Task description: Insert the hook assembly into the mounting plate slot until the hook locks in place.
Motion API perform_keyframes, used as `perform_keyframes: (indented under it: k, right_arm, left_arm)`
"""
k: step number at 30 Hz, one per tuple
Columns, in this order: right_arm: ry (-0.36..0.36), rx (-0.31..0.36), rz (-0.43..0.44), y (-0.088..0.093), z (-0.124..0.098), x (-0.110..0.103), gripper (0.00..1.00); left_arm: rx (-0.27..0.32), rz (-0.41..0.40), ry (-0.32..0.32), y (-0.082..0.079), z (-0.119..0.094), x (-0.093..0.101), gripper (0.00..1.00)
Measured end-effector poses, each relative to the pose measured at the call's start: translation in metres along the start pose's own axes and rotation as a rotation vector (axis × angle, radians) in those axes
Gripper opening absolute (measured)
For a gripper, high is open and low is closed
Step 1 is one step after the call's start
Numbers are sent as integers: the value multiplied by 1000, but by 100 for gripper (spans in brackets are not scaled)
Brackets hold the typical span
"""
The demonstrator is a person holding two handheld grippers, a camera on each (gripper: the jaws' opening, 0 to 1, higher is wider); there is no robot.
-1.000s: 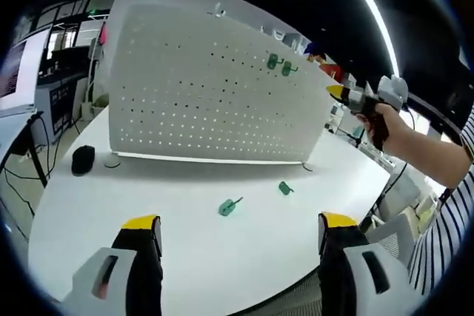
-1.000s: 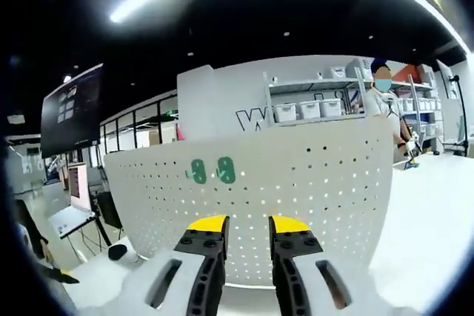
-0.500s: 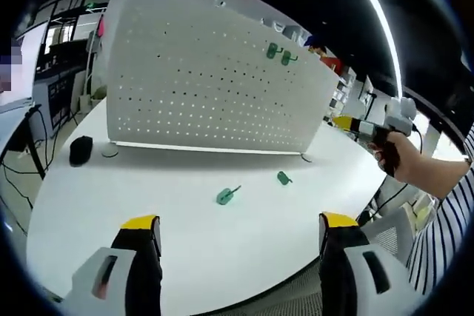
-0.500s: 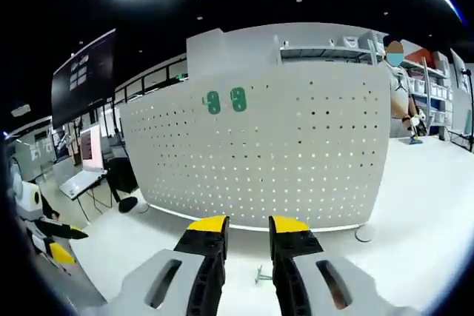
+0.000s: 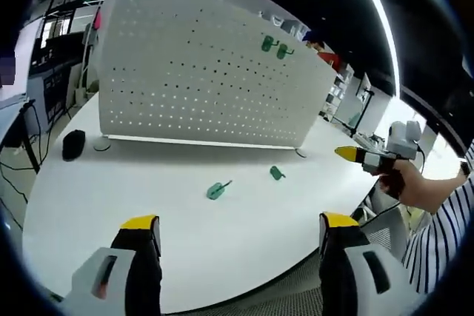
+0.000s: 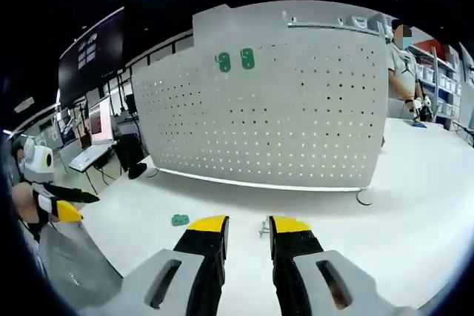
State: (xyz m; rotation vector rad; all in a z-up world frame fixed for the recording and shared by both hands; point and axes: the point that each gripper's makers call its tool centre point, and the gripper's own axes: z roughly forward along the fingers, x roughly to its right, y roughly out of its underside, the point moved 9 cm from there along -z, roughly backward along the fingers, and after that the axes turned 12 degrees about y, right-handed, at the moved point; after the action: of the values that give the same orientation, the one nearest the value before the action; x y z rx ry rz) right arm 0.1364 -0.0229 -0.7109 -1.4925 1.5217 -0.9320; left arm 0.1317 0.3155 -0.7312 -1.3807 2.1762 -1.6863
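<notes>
The white table (image 5: 111, 205) carries the upright pegboard (image 5: 192, 79), two green hooks (image 5: 271, 46) already mounted high on it. Two loose hooks (image 5: 215, 190) lie apart before it. My left gripper (image 5: 233, 231) gapes empty; my right gripper (image 6: 248, 229) is nearly closed, empty

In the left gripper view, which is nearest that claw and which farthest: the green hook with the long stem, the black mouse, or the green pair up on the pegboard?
1. Green hook with the long stem, mid-table.
2. Black mouse, far left, by the pegboard.
3. Green pair, high on the board.
</notes>
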Motion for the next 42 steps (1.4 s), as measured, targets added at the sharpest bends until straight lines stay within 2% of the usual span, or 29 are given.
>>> perform_keyframes:
  k: [3,5,10,12,17,24,36,42]
  right_arm:
    - [-34,-43,-13,9,0,-8,20]
    - [-60,-74,-15,15,2,-15,20]
    - [-132,-147,-11,26,9,-34,20]
    - [-151,-161,-35,29,15,-43,20]
    - [-203,-212,-28,38,35,-65,19]
    - [-274,-271,-36,38,66,-89,19]
    - [-322,-365,-7,48,111,-126,18]
    - [-314,-409,58,49,139,-145,17]
  left_arm:
    - [-45,10,-5,6,3,-2,89]
    - [-54,31,-13,6,4,-2,89]
    - [-79,15,-23,13,1,-5,91]
    - [-77,8,-17,13,0,-6,91]
    - [-56,-33,-13,14,0,-6,91]
    - [-52,-38,-14,14,-2,-6,91]
    - [-56,-62,-37,16,-2,-10,90]
    - [-41,-92,-39,15,-3,-13,90]
